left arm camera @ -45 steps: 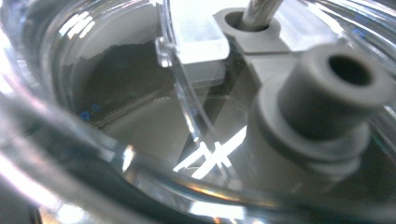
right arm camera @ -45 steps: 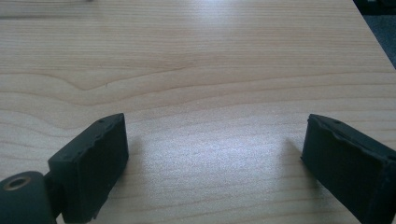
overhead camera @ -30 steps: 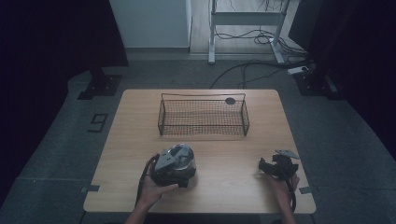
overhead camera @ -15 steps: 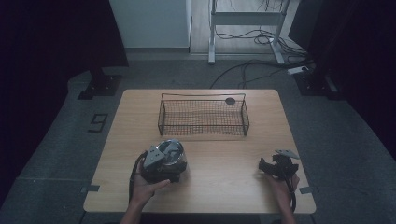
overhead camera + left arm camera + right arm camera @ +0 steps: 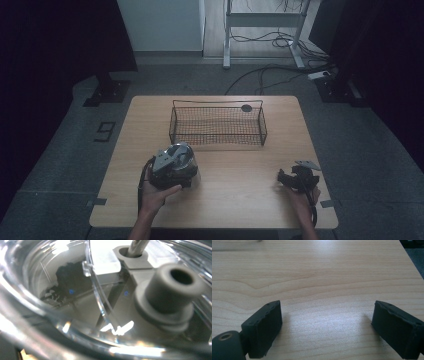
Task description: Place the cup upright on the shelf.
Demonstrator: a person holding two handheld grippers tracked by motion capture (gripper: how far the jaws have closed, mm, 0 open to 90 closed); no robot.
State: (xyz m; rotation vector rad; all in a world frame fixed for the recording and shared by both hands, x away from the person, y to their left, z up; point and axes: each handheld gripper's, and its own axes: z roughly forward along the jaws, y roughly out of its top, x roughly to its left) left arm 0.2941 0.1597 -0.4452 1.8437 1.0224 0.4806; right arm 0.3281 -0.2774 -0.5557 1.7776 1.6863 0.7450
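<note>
A clear plastic container (image 5: 193, 174) with a grey hub (image 5: 170, 295) inside it sits in my left gripper (image 5: 186, 171), low over the table's front left. In the left gripper view the container's wall (image 5: 50, 322) lies right against the camera and hides the jaws. A hand holds this gripper from below. My right gripper (image 5: 286, 179) rests at the table's front right. In the right gripper view it (image 5: 327, 325) stands open, with bare wood between its fingers (image 5: 265, 326).
A black wire basket (image 5: 217, 125) stands at the back middle of the wooden table (image 5: 235, 200). A small dark round disc (image 5: 246, 107) lies just behind the basket's right end. Cables and a metal frame are on the floor beyond.
My left gripper has moved to the left and slightly away from the front edge, carrying the clear container with it. The right gripper has stayed put.
</note>
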